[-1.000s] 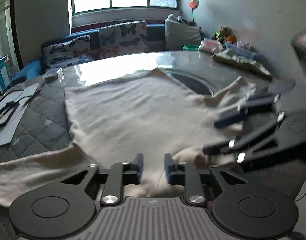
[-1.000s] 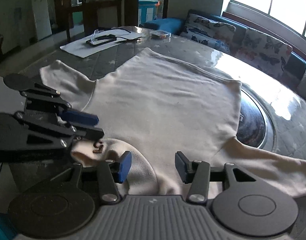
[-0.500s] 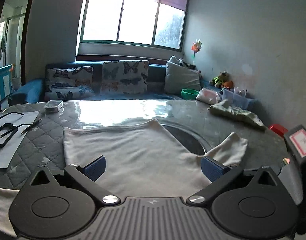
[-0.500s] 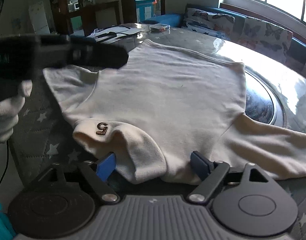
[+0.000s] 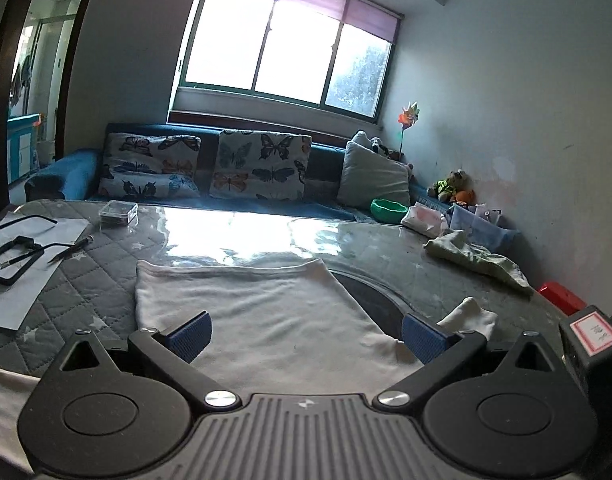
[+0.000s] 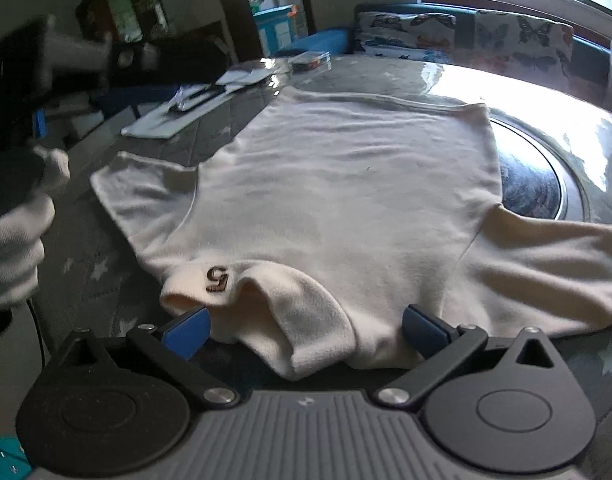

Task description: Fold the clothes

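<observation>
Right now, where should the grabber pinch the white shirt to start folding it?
Probably the sleeve end on the white shirt, coming from the table's outer side. It lies flat and spread out with a free edge, so one finger could slide under. The right gripper is open at the bunched collar, which looks too lumpy for a neat fold.

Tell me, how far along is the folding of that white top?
Barely begun. Done: the cream sweater lies spread flat on the table, its collar flopped over by the near edge. In hand: nothing; the left gripper and right gripper are both open. Left: sleeves and body still unfolded.
</observation>
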`<state>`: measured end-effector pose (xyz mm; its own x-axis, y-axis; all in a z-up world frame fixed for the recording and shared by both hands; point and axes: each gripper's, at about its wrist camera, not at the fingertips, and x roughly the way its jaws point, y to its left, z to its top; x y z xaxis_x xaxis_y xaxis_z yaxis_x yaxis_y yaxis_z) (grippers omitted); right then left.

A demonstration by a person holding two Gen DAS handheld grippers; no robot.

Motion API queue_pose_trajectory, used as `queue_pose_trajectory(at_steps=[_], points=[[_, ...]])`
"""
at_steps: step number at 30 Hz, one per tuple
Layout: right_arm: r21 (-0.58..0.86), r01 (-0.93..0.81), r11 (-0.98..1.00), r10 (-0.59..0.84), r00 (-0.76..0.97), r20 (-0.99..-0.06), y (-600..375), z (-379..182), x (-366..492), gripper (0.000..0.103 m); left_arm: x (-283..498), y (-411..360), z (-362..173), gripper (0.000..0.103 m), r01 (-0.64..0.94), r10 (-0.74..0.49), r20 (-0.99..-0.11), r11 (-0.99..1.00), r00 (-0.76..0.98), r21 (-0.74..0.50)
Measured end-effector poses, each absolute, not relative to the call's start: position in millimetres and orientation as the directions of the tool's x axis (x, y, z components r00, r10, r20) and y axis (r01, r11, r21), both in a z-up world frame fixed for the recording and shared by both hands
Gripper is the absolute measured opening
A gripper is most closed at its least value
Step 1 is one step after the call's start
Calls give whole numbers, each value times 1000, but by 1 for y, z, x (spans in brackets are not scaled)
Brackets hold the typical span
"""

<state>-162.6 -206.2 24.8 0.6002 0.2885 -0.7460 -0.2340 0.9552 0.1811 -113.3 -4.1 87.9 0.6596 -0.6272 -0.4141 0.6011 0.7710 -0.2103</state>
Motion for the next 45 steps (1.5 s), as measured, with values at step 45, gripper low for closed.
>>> queue_pose_trajectory(at_steps=[45], points=[[83, 222, 971, -99, 697, -710, -361, 23, -156, 86, -100, -65, 48, 103, 550, -515, -631, 819, 581, -162]])
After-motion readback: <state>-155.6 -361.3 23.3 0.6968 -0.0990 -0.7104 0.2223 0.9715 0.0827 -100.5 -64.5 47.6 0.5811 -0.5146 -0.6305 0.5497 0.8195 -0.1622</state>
